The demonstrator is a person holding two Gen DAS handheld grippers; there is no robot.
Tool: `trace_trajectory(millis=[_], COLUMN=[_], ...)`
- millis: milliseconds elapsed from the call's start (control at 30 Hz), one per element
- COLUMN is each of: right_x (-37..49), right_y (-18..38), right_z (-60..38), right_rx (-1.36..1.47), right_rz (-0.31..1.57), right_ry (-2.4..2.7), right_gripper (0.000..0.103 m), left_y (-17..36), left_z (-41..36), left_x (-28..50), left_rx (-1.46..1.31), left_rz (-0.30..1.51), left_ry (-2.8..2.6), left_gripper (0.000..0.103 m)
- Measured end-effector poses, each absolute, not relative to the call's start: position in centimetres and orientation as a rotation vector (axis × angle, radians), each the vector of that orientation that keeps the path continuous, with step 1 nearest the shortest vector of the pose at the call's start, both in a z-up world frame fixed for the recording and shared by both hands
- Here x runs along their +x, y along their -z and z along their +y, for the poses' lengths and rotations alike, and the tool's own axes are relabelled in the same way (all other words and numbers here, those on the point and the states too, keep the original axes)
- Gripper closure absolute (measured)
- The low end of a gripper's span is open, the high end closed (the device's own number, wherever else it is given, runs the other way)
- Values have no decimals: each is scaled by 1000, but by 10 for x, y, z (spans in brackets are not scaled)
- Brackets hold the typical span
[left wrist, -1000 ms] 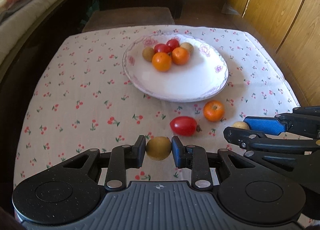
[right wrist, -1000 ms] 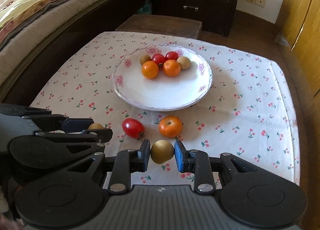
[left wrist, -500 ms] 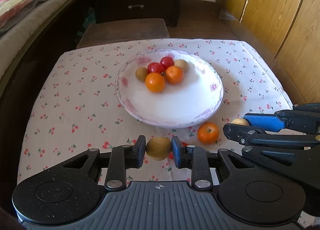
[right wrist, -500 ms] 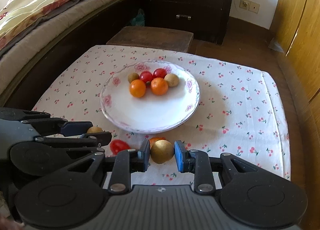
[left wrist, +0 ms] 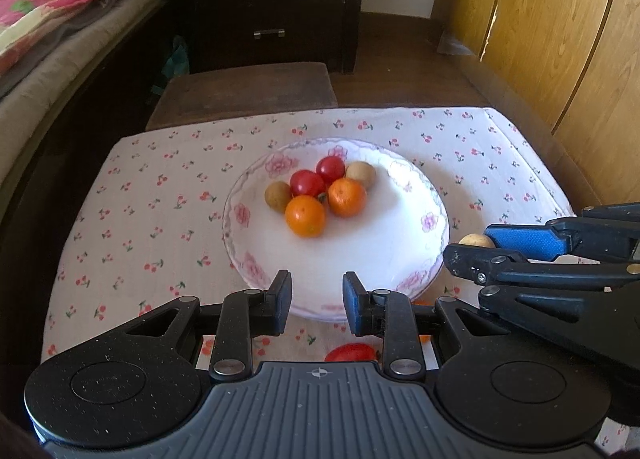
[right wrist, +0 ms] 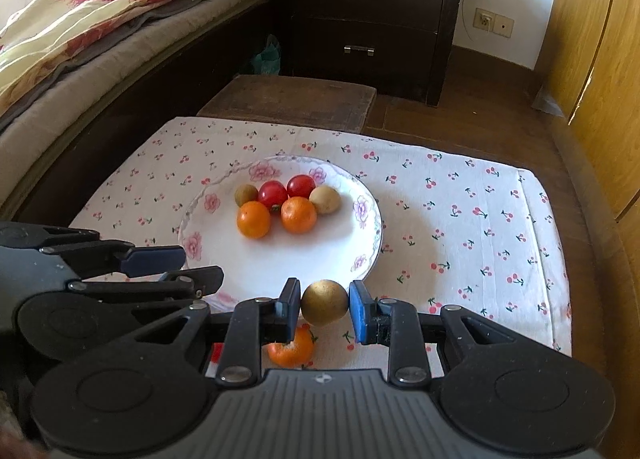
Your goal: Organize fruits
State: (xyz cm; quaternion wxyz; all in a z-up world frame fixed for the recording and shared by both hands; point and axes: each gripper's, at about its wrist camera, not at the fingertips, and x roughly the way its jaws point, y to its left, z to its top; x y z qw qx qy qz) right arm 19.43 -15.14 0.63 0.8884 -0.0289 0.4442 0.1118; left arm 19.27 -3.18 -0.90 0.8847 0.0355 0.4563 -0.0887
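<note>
A white flowered plate (left wrist: 360,247) on the cherry-print cloth holds two oranges (left wrist: 305,216), two red tomatoes (left wrist: 307,183) and two brown fruits (left wrist: 277,195). My left gripper (left wrist: 316,295) hangs over the plate's near rim; its jaws are closing with nothing between them. My right gripper (right wrist: 325,301) is shut on a round brown fruit (right wrist: 324,302) just short of the plate's (right wrist: 188,227) near rim. That fruit (left wrist: 474,240) also shows in the left wrist view. A loose orange (right wrist: 292,347) and a loose red tomato (left wrist: 352,353) lie on the cloth under the grippers.
A low wooden stool (right wrist: 288,99) stands beyond the table's far edge, with a dark chest of drawers (right wrist: 360,19) behind it. A bed (right wrist: 80,39) runs along the left. Wooden cupboard doors (left wrist: 560,39) line the right. Bare cloth (right wrist: 460,219) lies right of the plate.
Both grippers moved forward to the plate's near rim. The brown fruit that sat in the left jaws is gone from them and out of sight. The right still holds its fruit.
</note>
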Motion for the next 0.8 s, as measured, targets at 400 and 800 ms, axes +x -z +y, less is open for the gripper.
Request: trace_trajectory(millis=[400, 800], right_x=[192, 201], right_y=[-1, 16], right_z=[-156, -137], right_rx=[-38, -63], right_rz=[940, 979], right_ry=[-246, -259], right_gripper=[75, 75], left_y=[7, 32], left_z=[77, 103], left_x=[194, 224], left_rx=[-197, -271], left_rz=[958, 989], left_ry=[180, 110], left_gripper=[65, 63])
